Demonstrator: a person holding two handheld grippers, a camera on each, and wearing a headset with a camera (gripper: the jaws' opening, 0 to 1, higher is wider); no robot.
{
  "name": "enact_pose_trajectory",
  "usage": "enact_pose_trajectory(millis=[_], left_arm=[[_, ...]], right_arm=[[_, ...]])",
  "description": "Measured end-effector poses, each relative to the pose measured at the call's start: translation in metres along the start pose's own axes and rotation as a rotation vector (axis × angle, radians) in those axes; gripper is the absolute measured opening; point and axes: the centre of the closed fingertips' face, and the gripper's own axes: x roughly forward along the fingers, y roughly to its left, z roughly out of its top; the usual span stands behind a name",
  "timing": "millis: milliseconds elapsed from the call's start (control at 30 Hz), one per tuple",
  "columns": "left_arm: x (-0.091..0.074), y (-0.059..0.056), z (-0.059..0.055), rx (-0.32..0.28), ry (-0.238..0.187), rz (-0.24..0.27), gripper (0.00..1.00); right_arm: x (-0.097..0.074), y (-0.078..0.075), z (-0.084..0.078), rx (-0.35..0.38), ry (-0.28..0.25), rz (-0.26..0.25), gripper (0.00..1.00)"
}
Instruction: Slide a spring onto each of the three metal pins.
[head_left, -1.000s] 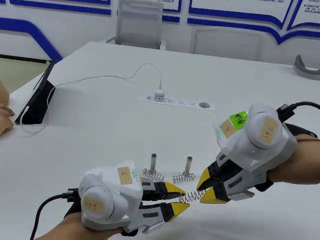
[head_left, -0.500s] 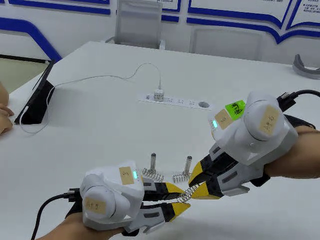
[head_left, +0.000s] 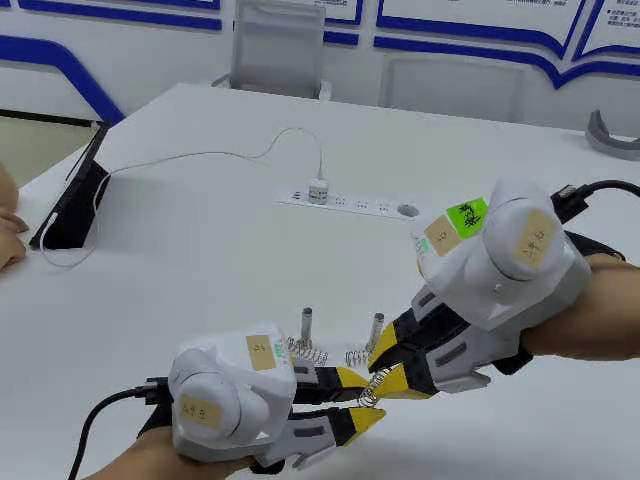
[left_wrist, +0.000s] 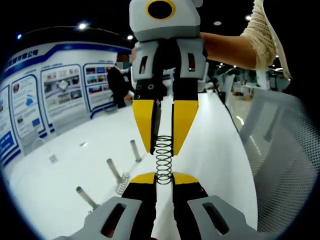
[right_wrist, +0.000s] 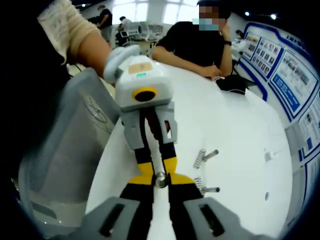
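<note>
Steel-grey spring caught between the two yellow-tipped grippers, just near of the upright pins and clear of the white table. Against half a second ago, shows the right gripper shifted left and nearer, drawn up closer to the left gripper, with less coil bare between the tips. Keeps the left gripper, the left pin and the right pin where they were, as also the left loose spring and the right loose spring, each lying at the foot of its pin. Runs its long axis from near left to far right, roughly level, near end at the left gripper, far end at the right. Appears end-on as a small ring in the right gripper view, so in line with those jaws; stretches straight from tips to tips in the left gripper view. Left jaws pinching the near end; right jaws closed onto the far end.
</note>
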Motion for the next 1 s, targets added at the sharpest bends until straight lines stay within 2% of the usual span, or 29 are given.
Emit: enact_pose_trajectory(millis=[200, 467, 1000], left_arm=[[0.0, 0.003, 0.003, -0.026, -0.014, 0.011, 0.15], [-0.005, 0.008, -0.003, -0.059, -0.003, 0.029, 0.27], [-0.033, 0.034, -0.015, -0.123, -0.004, 0.134, 0.43]], right_arm=[[-0.001, -0.004, -0.005, 0.012, 0.02, -0.013, 0.11], [-0.005, -0.01, -0.012, 0.025, 0.036, -0.019, 0.11], [-0.032, -0.036, -0.036, 0.081, 0.092, -0.078, 0.11]])
